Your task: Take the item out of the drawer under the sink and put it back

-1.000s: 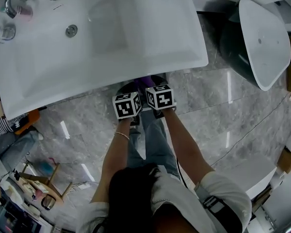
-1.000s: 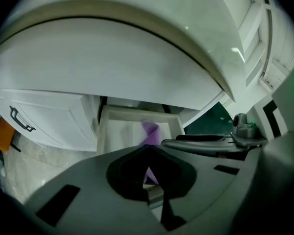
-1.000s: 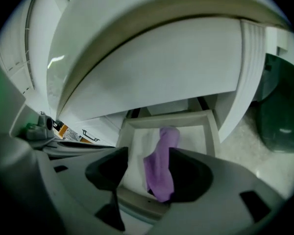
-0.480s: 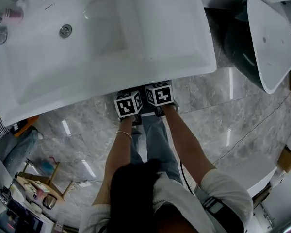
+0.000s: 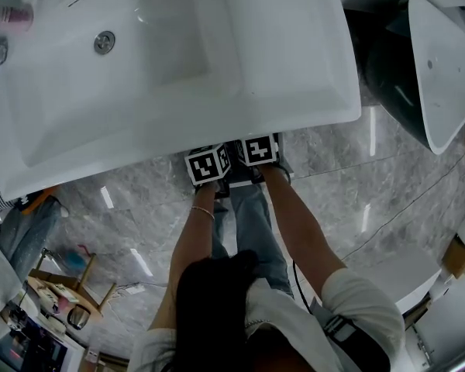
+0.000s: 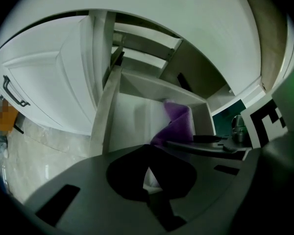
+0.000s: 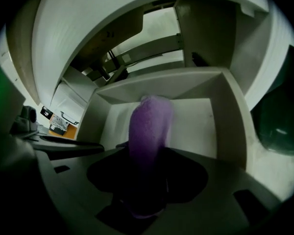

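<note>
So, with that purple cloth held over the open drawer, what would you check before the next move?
1. Drawer pulled open: ok.
2. Purple cloth gripped by the right gripper, whose jaws have just been closing on it: ok.
3. Cloth hangs over the drawer's inside, not its rim: ok.
4. Drawer floor around the cloth bare: ok; under the cloth, cannot tell.
5. Left gripper apart from the cloth, nothing between its jaws: ok.
6. Room between the grippers and the sink edge above: cannot tell.
</note>
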Tool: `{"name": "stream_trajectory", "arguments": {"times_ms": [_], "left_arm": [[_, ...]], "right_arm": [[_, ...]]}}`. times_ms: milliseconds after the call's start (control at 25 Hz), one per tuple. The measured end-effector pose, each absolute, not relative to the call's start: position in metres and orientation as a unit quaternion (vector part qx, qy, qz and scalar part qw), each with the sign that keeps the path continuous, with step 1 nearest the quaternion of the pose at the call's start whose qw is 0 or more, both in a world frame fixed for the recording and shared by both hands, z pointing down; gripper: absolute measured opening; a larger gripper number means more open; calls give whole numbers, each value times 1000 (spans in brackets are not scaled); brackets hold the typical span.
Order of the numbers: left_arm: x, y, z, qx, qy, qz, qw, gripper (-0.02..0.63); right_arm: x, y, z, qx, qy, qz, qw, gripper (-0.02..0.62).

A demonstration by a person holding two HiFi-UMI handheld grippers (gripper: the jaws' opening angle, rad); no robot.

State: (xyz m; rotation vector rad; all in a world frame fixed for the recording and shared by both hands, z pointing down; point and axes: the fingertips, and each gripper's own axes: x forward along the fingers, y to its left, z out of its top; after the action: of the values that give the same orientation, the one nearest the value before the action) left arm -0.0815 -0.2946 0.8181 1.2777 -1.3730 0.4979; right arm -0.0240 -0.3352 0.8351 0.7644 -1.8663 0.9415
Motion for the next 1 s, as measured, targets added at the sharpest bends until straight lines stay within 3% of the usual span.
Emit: {"name": "stream_trajectory", "arguments": {"times_ms": [160, 320, 520, 720, 1000], "left_arm": [[-83, -296, 821, 537, -588, 212, 566, 3], [-76, -298, 819, 541, -586, 205, 568, 3], [-74, -294, 818, 542, -578, 201, 575, 3], [-75, -297, 807, 549, -583, 194, 567, 3], [-82, -298, 794, 553, -590, 179, 561, 3]], "right_arm": [[-29, -361, 832, 325, -777, 325, 429, 172], [-18, -348, 836, 326, -754, 358, 443, 138], [-35, -381, 826, 337, -801, 316, 381, 102], [-16, -340, 836, 337, -734, 388, 444, 91], [-14, -345, 829, 351, -735, 388, 431, 89]]}}
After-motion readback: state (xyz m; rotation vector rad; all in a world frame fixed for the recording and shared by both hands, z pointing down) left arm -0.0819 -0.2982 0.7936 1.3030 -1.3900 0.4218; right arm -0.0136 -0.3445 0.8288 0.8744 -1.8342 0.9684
